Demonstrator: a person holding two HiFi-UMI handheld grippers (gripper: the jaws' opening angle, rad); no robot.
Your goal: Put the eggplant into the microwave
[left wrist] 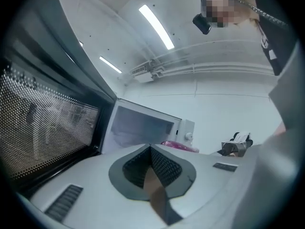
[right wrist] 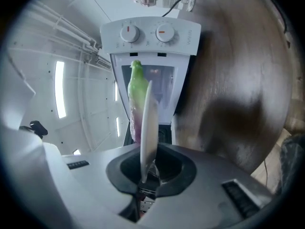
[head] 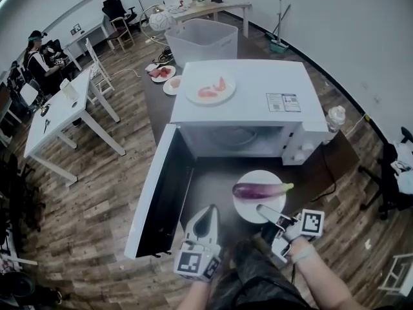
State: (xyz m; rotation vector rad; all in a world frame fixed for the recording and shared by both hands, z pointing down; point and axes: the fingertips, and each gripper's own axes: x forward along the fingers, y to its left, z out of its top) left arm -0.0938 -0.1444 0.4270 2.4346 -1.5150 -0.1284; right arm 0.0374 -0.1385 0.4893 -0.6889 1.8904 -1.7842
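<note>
A purple eggplant (head: 261, 190) with a green stem lies on a white plate (head: 247, 210) in front of the white microwave (head: 248, 99), whose door (head: 158, 192) hangs open to the left. My right gripper (head: 261, 208) is shut on the plate's near rim. In the right gripper view the plate (right wrist: 147, 128) shows edge-on between the jaws of my right gripper (right wrist: 145, 175), with the eggplant (right wrist: 136, 94) against it and the microwave's dials (right wrist: 147, 35) beyond. My left gripper (head: 208, 213) is shut and holds nothing, just right of the door; the left gripper (left wrist: 150, 149) faces the cavity (left wrist: 143, 125).
A plate of pink food (head: 210, 88) sits on top of the microwave. A water bottle (head: 334, 118) stands at its right. A grey bin (head: 203, 41) and small plates (head: 164, 73) lie behind. White tables, chairs and a seated person (head: 35, 57) are at the left.
</note>
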